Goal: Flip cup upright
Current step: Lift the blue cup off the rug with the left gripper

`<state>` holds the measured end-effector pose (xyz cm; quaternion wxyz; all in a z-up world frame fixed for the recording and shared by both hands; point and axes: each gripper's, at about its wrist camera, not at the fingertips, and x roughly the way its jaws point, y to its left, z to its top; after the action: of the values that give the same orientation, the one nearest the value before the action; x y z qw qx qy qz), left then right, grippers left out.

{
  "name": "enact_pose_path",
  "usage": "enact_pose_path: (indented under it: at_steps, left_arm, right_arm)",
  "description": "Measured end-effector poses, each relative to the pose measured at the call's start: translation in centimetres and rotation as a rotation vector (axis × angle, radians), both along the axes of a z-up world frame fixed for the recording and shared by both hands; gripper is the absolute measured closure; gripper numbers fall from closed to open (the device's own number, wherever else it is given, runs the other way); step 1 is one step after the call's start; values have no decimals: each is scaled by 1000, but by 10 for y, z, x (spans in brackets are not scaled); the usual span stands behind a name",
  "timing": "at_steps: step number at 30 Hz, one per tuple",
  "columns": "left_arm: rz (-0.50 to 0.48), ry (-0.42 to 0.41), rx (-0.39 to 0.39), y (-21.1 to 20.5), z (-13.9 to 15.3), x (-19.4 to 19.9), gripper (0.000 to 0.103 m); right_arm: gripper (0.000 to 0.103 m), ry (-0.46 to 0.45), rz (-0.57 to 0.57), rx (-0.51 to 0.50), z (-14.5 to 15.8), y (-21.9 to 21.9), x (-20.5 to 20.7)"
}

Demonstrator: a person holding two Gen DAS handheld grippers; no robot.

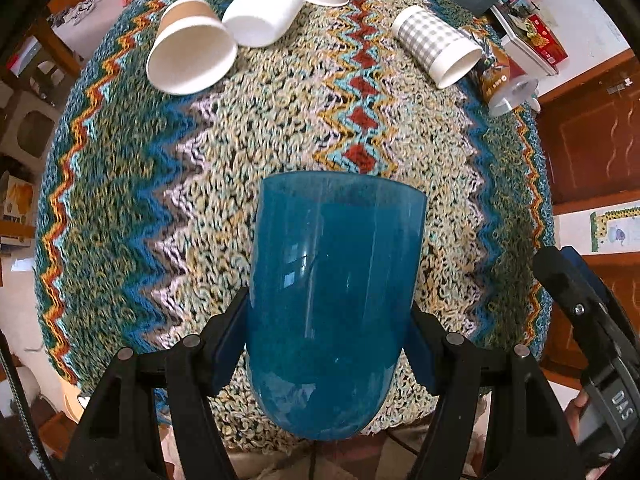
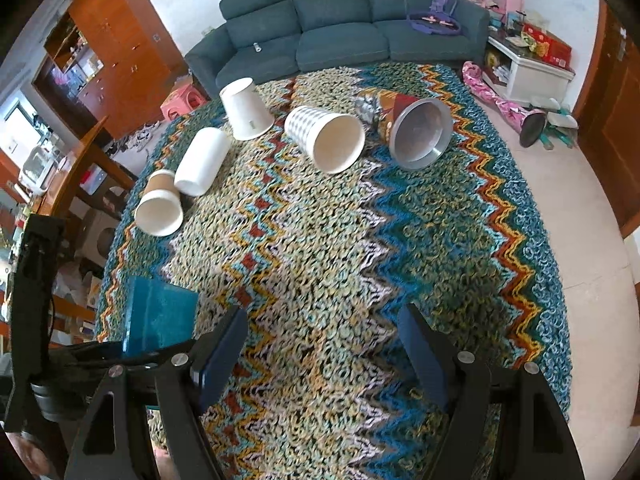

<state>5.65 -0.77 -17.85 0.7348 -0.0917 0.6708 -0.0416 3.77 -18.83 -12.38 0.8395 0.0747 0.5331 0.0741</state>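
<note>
A translucent blue cup [image 1: 332, 280] fills the middle of the left wrist view. My left gripper [image 1: 328, 308] is shut on its sides, with the rounded base near the camera and the rim pointing away over the knitted zigzag cloth [image 1: 280, 140]. The same blue cup [image 2: 160, 316] shows at the lower left of the right wrist view, near the table's front-left edge. My right gripper [image 2: 323, 314] hangs open above the cloth with nothing between its fingers.
Several cups lie on their sides at the far end: a brown paper cup [image 2: 160, 204], a white cup [image 2: 202, 160], a checked cup [image 2: 326, 136] and a patterned cup with a metal rim [image 2: 416, 132]. A white paper cup [image 2: 244, 108] stands mouth down. A sofa [image 2: 340, 20] is behind.
</note>
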Motion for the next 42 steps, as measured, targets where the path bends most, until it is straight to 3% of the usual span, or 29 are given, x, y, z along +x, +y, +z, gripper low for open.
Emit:
enact_pose_path:
  at_steps: [12,22,23,25,30,42]
  left_arm:
    - [37,49,-32,-8,-42,-13,30]
    - [49,44,-21,-9,-42,-14,29]
    - [52,46,-18,-9,-42,-14,27]
    - [58,46,-13,-7,-41,-16,10]
    - [47,35,-27,-10,-38,-19,5]
    - [-17,0,6,-4,-16,-34,5]
  right_arm:
    - [25,11,7,-15,-1,6,-14]
    - [25,21,15,-14,-1,9,-15]
    - [25,23,15,-11,-1,9,-15]
    - [25,24,14,-9,-1,9,-14]
    - [25,25,13,-2,-1,10,-15]
    - [25,22,21,13,3,15,-17]
